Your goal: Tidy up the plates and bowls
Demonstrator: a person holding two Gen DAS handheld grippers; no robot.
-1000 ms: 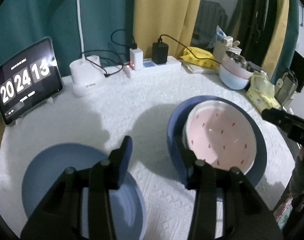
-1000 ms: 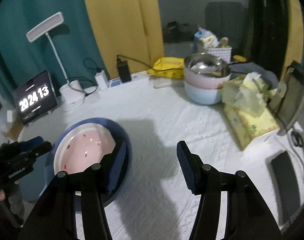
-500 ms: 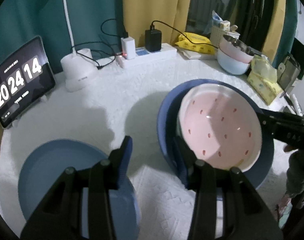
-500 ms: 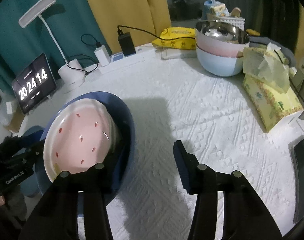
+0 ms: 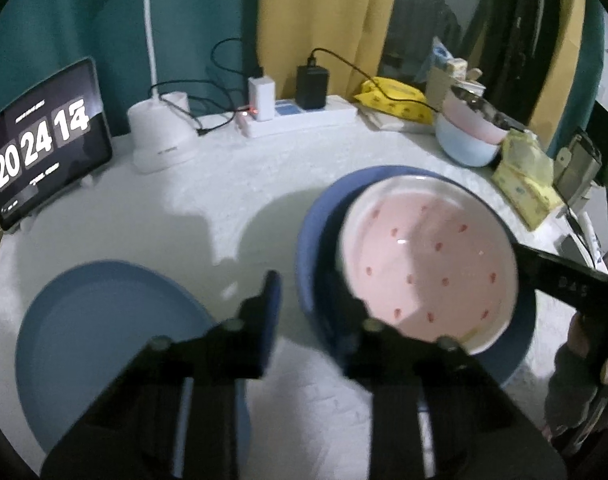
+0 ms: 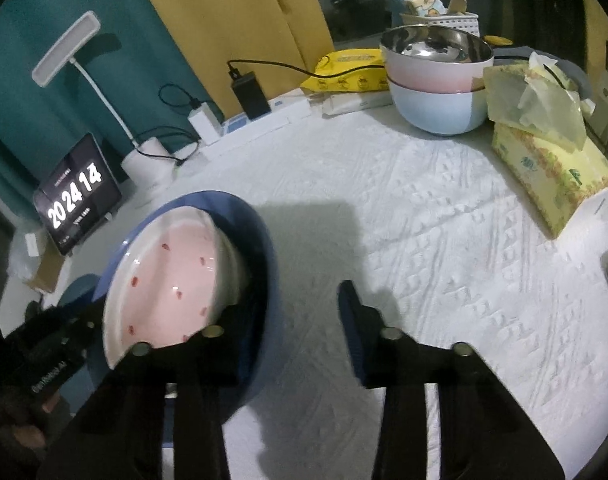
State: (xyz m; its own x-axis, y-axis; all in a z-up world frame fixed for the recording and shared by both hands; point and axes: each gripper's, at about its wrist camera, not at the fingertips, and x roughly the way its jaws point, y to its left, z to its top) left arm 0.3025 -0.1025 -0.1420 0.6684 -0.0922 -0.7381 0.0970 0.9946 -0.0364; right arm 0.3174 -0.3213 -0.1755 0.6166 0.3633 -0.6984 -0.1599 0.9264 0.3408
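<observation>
Rightward, bare tablecloth (image 6: 444, 240) beyond plate rim (image 6: 270, 264)

Pink plate (image 5: 426, 264) w/ small red specks & white rim, inside dark blue bowl (image 5: 316, 240). Lighter blue plate (image 5: 104, 332), lower left of frame. Surface (image 6: 444, 240): white, embossed pattern. Far stacked bowls (image 6: 438, 80): pink over pale blue. Curtains teal & mustard yellow.

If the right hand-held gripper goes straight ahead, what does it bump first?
Likely the white tablecloth: the right hand-held gripper points down at it, jaws closing, rim of the dark blue plate between them.
</observation>
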